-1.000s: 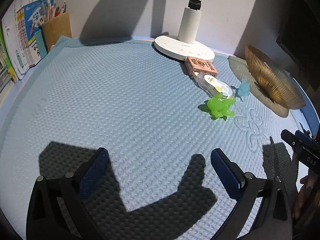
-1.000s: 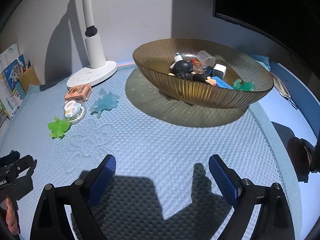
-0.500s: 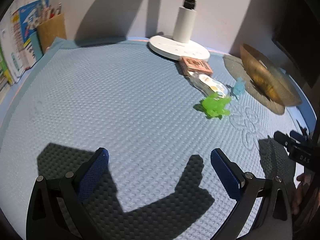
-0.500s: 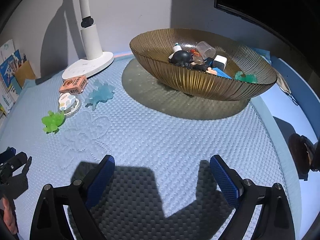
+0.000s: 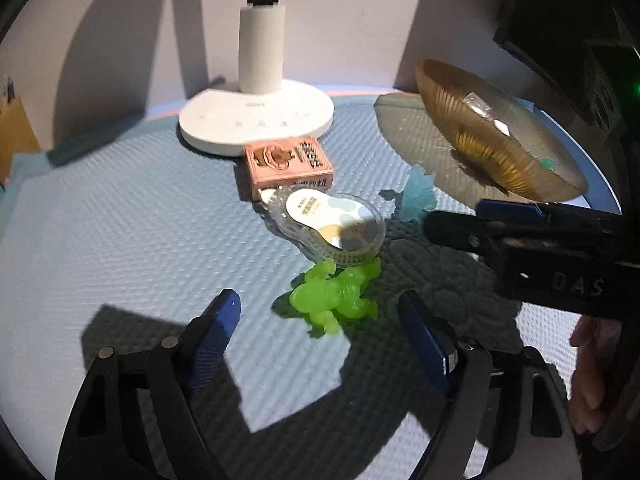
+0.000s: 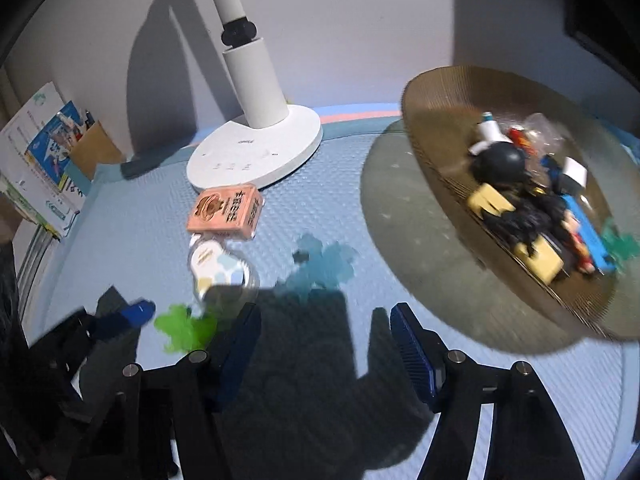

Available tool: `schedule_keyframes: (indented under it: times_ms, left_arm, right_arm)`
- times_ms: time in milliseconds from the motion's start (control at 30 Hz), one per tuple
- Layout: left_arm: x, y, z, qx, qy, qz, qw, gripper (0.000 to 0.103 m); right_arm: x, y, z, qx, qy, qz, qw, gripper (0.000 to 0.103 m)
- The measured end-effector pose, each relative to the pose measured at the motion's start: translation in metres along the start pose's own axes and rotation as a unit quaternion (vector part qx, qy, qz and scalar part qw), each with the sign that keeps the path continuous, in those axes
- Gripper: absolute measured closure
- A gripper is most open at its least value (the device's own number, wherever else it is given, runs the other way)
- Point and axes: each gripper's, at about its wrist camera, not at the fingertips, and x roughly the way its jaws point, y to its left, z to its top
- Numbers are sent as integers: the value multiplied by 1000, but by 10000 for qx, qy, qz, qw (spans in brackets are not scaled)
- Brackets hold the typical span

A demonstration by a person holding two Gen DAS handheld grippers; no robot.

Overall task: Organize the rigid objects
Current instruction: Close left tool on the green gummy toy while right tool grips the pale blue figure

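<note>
left wrist view: the left claw (image 5: 320, 316) stands open, its jaws just been closing, the translucent green frog toy (image 5: 334, 294) between its tips, untouched, long axis running left to right, just in front of the clear oval tape case (image 5: 332, 222). right wrist view: the right claw (image 6: 324, 340) is open over bare blue mat (image 6: 320, 360), jaws just been closing, nothing between them; the frog lies left of it.

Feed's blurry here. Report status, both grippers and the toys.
Left gripper closing, green frog between open jaws, unpinched. Right gripper closing, empty, nearing blue toy. Nothing blocking.
</note>
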Motion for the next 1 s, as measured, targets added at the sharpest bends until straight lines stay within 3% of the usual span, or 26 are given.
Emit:
schedule_keyframes:
  times_ms: [167, 200, 267, 300, 433, 600, 833, 1000]
  left_arm:
    - [3, -6, 2, 169, -96, 78, 9998, 45]
    - [4, -7, 2, 169, -106, 143, 9997, 47]
    - [2, -6, 1, 160, -166, 58, 9997, 63]
    - [1, -6, 0, 156, -184, 3, 9997, 63]
    - [-6, -6, -4, 121, -226, -25, 9997, 63]
    - [-27, -8, -21, 114, -285, -119, 9995, 63]
    - [-52, -16, -49, 93, -357, -391, 9986, 63]
    - [-42, -19, -60, 73, -288, -84, 9995, 63]
  right_arm:
    - [19, -4, 8, 201, 48, 181, 9996, 37]
    - [19, -2, 9, 159, -7, 138, 9998, 40]
    - [20, 3, 11, 6, -83, 6, 10000, 51]
    - [22, 4, 12, -43, -70, 1, 10000, 55]
    - [18, 4, 9, -129, -186, 5, 9997, 55]
    - [-20, -1, -6, -100, -403, 373, 9984, 59]
    - [-71, -9, -65, -452, -523, 330, 9971, 59]
    - [-72, -15, -97, -771, -309, 454, 9955, 59]
